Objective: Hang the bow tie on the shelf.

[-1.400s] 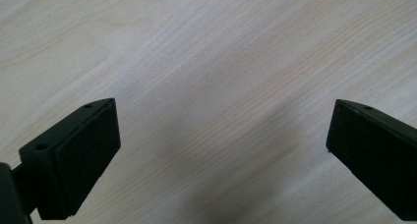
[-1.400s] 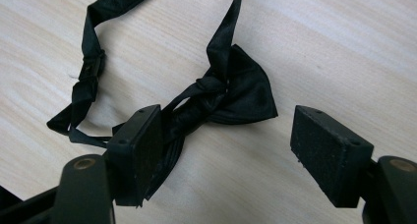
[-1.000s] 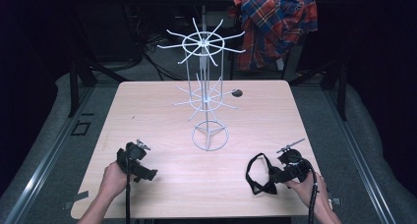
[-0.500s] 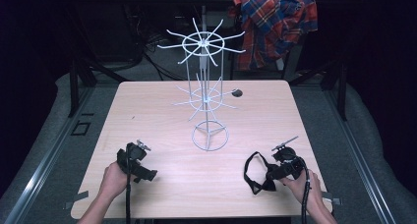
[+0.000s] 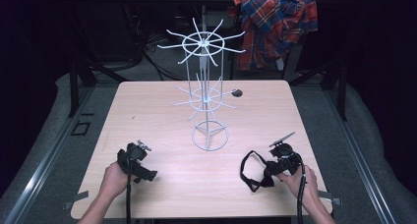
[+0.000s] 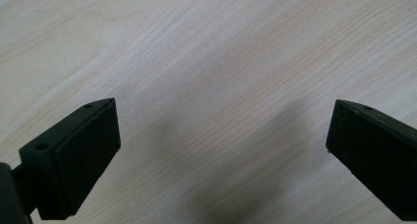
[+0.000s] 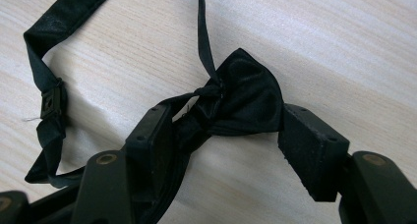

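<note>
A black bow tie [image 5: 256,171] lies on the table [image 5: 162,111] near its front right corner, its strap looping away from the bow toward the middle of the front edge. The right gripper [image 5: 273,169] is at the bow, held by the person's right hand [image 5: 300,182] just inside the front edge. In the right gripper view the bow tie [image 7: 236,98] sits between the two jaws of the right gripper [image 7: 223,135]: the bow's satin wing fills the gap and reaches both pads, one side bunched against the left jaw, the other edge against the right one, so the gripper is grasping the bow; its jaws have just been closing. The strap runs off to the upper left with its clasp [image 7: 50,102] flat on the wood. The left gripper [image 5: 147,172] rests near the front left corner in the left hand [image 5: 114,180], well apart from the tie. In the left gripper view its jaws stand wide with bare wood between them, so the left gripper [image 6: 221,150] is released and holds nothing. A white wire rack [image 5: 205,94] stands upright at the middle of the table, its ring base [image 5: 210,136] between the two grippers and farther back. A small dark disc [image 5: 237,93] lies just right of the rack, toward the back edge. A plaid shirt [image 5: 275,22] hangs behind the table.
</note>
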`<control>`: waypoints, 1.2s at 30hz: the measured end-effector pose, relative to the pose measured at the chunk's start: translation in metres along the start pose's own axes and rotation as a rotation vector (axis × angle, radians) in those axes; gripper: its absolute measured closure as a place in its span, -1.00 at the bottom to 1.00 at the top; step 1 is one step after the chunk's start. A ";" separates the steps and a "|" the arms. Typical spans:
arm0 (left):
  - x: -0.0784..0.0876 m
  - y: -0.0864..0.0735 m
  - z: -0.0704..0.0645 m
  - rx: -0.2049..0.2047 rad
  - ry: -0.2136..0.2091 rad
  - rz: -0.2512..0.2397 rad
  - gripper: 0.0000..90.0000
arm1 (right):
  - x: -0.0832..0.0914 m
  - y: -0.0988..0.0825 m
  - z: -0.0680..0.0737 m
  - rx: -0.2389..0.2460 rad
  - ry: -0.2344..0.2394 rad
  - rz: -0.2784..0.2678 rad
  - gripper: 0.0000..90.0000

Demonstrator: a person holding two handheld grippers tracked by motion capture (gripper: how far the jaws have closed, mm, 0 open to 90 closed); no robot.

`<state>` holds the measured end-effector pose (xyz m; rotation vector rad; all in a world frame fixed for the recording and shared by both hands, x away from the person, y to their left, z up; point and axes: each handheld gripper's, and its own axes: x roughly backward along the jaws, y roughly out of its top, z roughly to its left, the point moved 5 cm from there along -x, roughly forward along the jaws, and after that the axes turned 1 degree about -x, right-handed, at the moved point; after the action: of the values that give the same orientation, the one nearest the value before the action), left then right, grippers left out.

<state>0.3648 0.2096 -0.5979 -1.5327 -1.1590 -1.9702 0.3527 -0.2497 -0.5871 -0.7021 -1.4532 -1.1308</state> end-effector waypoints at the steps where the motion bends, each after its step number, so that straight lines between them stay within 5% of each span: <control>1: 0.000 0.000 0.000 0.001 -0.001 0.001 -1.00 | -0.001 0.001 0.000 -0.008 0.008 0.001 -0.17; 4: 0.001 0.000 0.000 0.001 -0.002 -0.001 -1.00 | -0.004 0.002 0.000 -0.051 0.030 -0.023 -0.20; 5: 0.001 0.000 -0.001 0.000 -0.004 -0.004 -1.00 | -0.002 0.003 -0.002 -0.021 0.019 0.018 -0.21; 11: -0.002 0.001 0.001 -0.003 -0.012 0.005 -1.00 | -0.007 0.010 -0.002 -0.015 0.011 0.034 -0.22; 13: -0.003 0.001 0.000 -0.005 -0.015 0.008 -1.00 | -0.011 0.011 0.001 -0.019 0.048 0.030 -0.16; 17: -0.001 0.000 -0.001 -0.009 -0.010 0.006 -1.00 | -0.011 0.013 0.004 0.048 -0.049 0.031 0.08; 26: 0.001 -0.003 0.002 -0.004 -0.012 0.006 -1.00 | -0.010 0.011 0.006 0.072 -0.027 -0.001 0.52; 36: 0.000 -0.001 -0.001 -0.018 -0.022 0.000 -1.00 | -0.004 0.010 0.000 0.093 -0.014 -0.030 0.60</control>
<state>0.3633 0.2089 -0.5983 -1.5678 -1.1530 -1.9736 0.3624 -0.2450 -0.5878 -0.6259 -1.5227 -1.0754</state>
